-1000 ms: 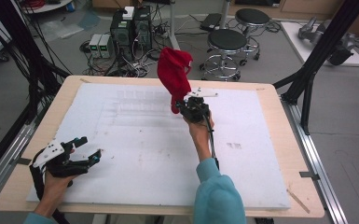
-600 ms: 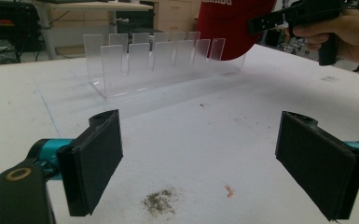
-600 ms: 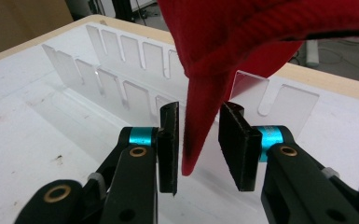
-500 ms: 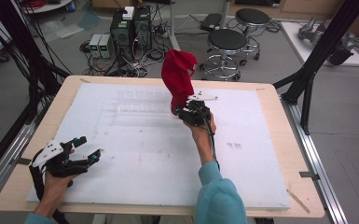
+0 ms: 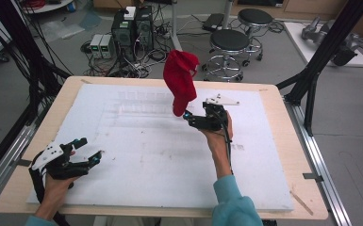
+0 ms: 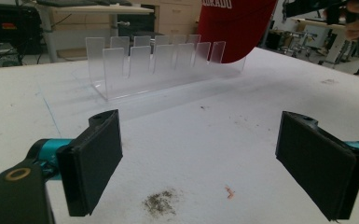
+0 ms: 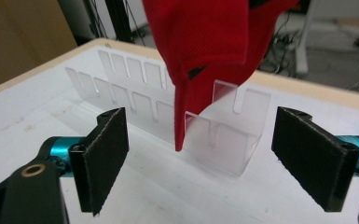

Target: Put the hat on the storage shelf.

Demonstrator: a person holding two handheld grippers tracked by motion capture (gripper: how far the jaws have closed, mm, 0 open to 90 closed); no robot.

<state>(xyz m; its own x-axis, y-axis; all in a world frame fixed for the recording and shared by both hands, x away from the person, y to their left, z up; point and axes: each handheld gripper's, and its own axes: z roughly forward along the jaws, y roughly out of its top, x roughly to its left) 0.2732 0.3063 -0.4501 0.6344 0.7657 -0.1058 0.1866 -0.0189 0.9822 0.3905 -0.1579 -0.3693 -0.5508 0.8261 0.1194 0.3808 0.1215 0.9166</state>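
One red cap (image 5: 181, 80) stood propped in the clear slotted rack (image 7: 177, 116). Right gripper (image 5: 199, 120) jaws, just opened wide, held nothing; left gripper (image 5: 82, 153) gaped empty. Release step done; next, retreat without snagging the brim.

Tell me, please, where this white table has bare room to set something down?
The white mat lies bare between the left hand-held gripper and the right hand-held gripper, and along the near edge. The far middle is crowded by the clear slotted rack and the red cap.

White-topped table (image 5: 136, 155) bears a clear slotted rack (image 6: 163, 65), seemingly acrylic.
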